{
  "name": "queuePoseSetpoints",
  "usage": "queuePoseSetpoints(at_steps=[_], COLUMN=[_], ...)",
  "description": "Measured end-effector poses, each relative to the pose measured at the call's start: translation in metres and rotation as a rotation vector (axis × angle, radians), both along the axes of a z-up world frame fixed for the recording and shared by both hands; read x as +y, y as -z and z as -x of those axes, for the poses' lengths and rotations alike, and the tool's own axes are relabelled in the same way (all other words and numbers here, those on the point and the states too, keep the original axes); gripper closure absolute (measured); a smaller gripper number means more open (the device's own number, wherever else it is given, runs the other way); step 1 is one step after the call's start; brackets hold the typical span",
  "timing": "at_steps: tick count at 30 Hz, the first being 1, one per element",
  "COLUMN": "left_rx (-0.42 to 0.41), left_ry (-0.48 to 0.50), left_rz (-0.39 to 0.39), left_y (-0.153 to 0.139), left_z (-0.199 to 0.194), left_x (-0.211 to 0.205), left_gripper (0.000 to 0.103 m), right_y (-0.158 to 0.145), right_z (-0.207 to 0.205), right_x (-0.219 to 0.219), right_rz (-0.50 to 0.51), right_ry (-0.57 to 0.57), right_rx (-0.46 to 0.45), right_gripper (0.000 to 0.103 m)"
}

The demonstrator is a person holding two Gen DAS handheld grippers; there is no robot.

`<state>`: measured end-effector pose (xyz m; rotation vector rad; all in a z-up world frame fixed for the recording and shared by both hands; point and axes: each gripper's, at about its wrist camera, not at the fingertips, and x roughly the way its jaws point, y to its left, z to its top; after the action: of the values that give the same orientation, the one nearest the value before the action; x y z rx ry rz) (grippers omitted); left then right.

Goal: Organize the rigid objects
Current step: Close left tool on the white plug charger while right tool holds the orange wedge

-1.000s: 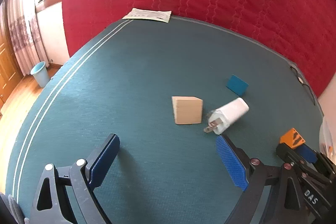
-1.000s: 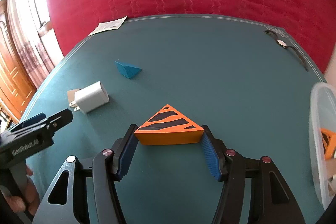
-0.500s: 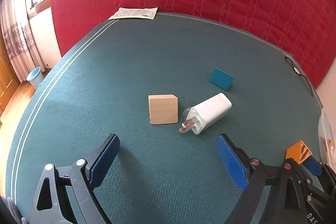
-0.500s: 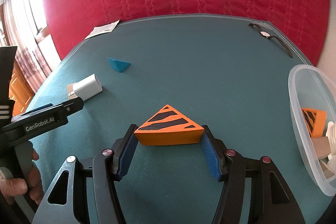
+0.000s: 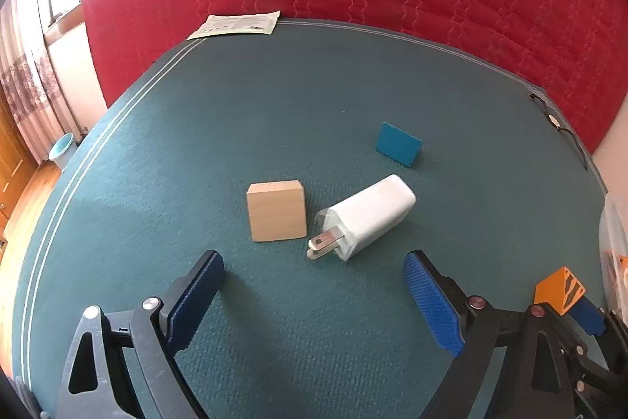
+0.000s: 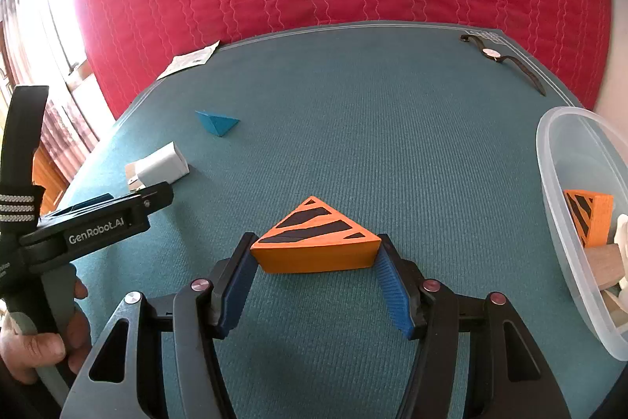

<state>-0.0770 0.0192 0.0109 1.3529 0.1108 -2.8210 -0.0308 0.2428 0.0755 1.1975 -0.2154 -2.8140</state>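
Orange striped wedge (image 6: 316,240) sits clamped in your right tool (image 6: 316,262). Your left tool (image 5: 314,295) hangs spread wide near the white charger (image 5: 367,216).

The left gripper (image 5: 314,295) is at the bottom of the frame with its 2 blue fingers (image 5: 429,301) wide apart. In the middle, on the green table (image 5: 235,112), a wooden block (image 5: 276,210) sits just beside a white plug (image 5: 367,218). A blue block (image 5: 398,144) stands farther up, to the right. A paper (image 5: 237,23) lies at the top edge. At the lower right, an orange striped block (image 5: 559,289) shows.
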Motion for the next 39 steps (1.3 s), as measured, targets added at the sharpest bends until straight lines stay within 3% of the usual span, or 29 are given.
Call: queuePoseSetpoints(at_steps=[11,20,29,39], left_rx=[-0.012,0.009,0.024,0.031], left_ry=[-0.004,-0.05,-0.051,-0.042], left_rz=[-0.015,0.038,0.044,0.016], left_y=[-0.004,0.001,0.001,0.0], left_z=[0.021,0.032,0.018,-0.02], left_x=[0.016,0.022,0.009,-0.004], left_gripper=[0.008,0.008,0.042,0.043], right_y=[0.001,0.001,0.001,0.002], right_z=[-0.002,-0.002,-0.002,-0.002], right_x=[0.002,0.003,0.003,0.003], right_rz=[0.022,0.037,0.04,0.041], right_ry=[0.001,0.003,0.004,0.005], right_rx=[0.004,0.006,0.006,0.006], right_gripper=[0.043,0.043,0.043,0.043])
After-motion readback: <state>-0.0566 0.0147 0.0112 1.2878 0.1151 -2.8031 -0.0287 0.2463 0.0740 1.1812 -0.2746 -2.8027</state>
